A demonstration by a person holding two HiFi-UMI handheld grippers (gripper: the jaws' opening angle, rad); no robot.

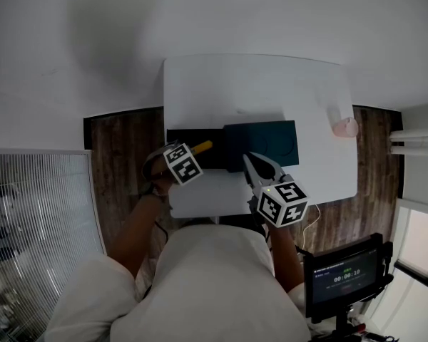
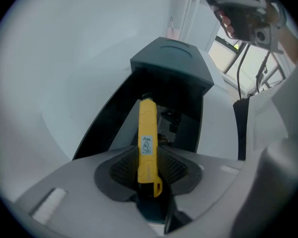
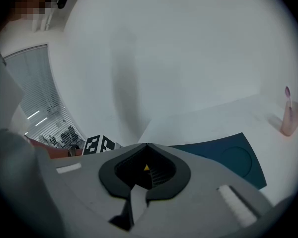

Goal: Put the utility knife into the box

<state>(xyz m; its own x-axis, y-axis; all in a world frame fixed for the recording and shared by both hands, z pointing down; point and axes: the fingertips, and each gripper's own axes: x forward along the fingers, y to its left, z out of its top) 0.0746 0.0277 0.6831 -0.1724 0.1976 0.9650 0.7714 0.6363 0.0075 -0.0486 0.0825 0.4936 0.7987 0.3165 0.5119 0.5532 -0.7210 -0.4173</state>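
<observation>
A yellow utility knife (image 2: 147, 138) with a small white label is clamped by its rear end in my left gripper (image 2: 148, 157). Its front end reaches out over the open black box (image 2: 120, 114). In the head view the knife (image 1: 202, 147) hangs above the box (image 1: 192, 138) at the table's near left, with the left gripper (image 1: 192, 152) just in front of it. A dark teal lid (image 1: 262, 141) lies over the box's right end. My right gripper (image 1: 254, 162) hovers at the lid's near edge, shut and holding nothing (image 3: 147, 145).
The white table (image 1: 271, 84) stands on a wooden floor. A pink cup (image 1: 345, 125) stands near the table's right edge. A screen with a timer (image 1: 346, 275) stands at the lower right. The person's arms and torso fill the bottom of the head view.
</observation>
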